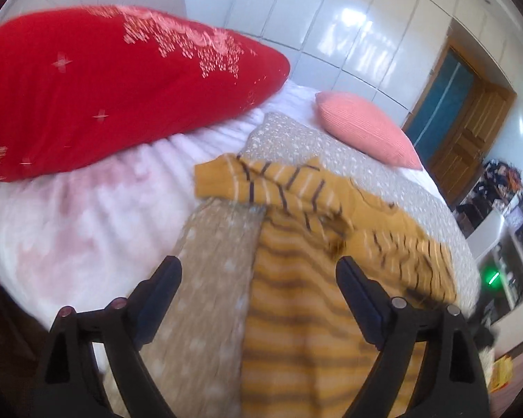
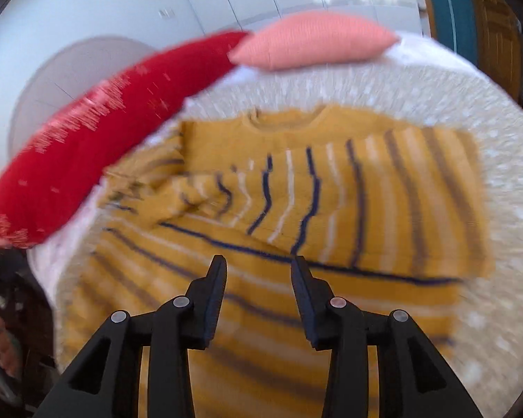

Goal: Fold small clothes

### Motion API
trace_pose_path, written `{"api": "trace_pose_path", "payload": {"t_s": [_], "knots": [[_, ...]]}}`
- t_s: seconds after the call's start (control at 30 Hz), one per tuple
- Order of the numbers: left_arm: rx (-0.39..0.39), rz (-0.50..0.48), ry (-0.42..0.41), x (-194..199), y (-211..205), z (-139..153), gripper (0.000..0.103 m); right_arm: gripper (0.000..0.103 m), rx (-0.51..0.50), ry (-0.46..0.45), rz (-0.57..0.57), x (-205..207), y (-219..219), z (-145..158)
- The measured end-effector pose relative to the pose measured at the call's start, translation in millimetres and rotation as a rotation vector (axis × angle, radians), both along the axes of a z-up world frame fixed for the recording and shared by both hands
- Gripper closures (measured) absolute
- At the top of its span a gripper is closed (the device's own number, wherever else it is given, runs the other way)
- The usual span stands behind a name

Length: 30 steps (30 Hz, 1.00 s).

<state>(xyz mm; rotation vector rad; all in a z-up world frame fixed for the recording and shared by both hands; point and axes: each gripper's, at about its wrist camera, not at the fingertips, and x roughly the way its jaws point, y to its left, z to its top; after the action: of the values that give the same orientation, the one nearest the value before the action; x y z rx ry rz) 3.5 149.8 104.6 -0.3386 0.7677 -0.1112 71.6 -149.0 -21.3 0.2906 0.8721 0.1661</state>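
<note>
**Striped sweater lies on the bed, both grippers free**

We see no containers in either view; the things here lie bare on a bed. A mustard sweater (image 2: 296, 216) with dark and white stripes is spread on a grey speckled blanket (image 2: 505, 209), neck at the far side. Its sleeves are folded across the chest: the right one lies flat over the body, the left one is bunched and creased near the middle. Beyond it, at the far edge of the bed, sit a red pillow (image 1: 115, 87) on the left and a pink cushion (image 1: 366, 129) to its right.

Our left gripper (image 1: 259, 268) is spread wide and holds nothing; its fingers hover over the sweater's left edge where it meets the blanket. Our right gripper (image 2: 258, 261) is parted only partway, with nothing between its fingers, above the sweater's near half. Both views are blurred, so we cannot tell whether either fingertip brushes the cloth.
</note>
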Motion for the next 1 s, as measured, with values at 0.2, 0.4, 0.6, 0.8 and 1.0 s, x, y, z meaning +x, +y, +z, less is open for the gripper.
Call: {"api": "trace_pose_path", "payload": {"t_s": [0.2,0.4,0.6,0.8,1.0], "knots": [[-0.116,-0.011,0.068,92.8,1.4,-16.6,0.014,0.052,0.039,-0.066,0.008,-5.8,-1.7,-9.7],[-0.239,0.008,0.199,188.4,-2.0,-61.5,0.014,0.052,0.055,-0.079,0.003,-8.9,-3.6,-10.9],[-0.233,0.032,0.256,229.6,3.4,-72.5,0.092,0.052,0.082,-0.081,0.004,-5.8,-6.1,-11.9],[0.014,0.119,0.068,220.8,32.6,17.2,0.1,0.052,0.095,-0.082,0.004,-5.3,-7.6,-12.6],[0.198,0.21,-0.142,197.3,41.4,110.2,0.1,0.052,0.092,-0.082,0.001,-6.1,-6.5,-13.0]]}}
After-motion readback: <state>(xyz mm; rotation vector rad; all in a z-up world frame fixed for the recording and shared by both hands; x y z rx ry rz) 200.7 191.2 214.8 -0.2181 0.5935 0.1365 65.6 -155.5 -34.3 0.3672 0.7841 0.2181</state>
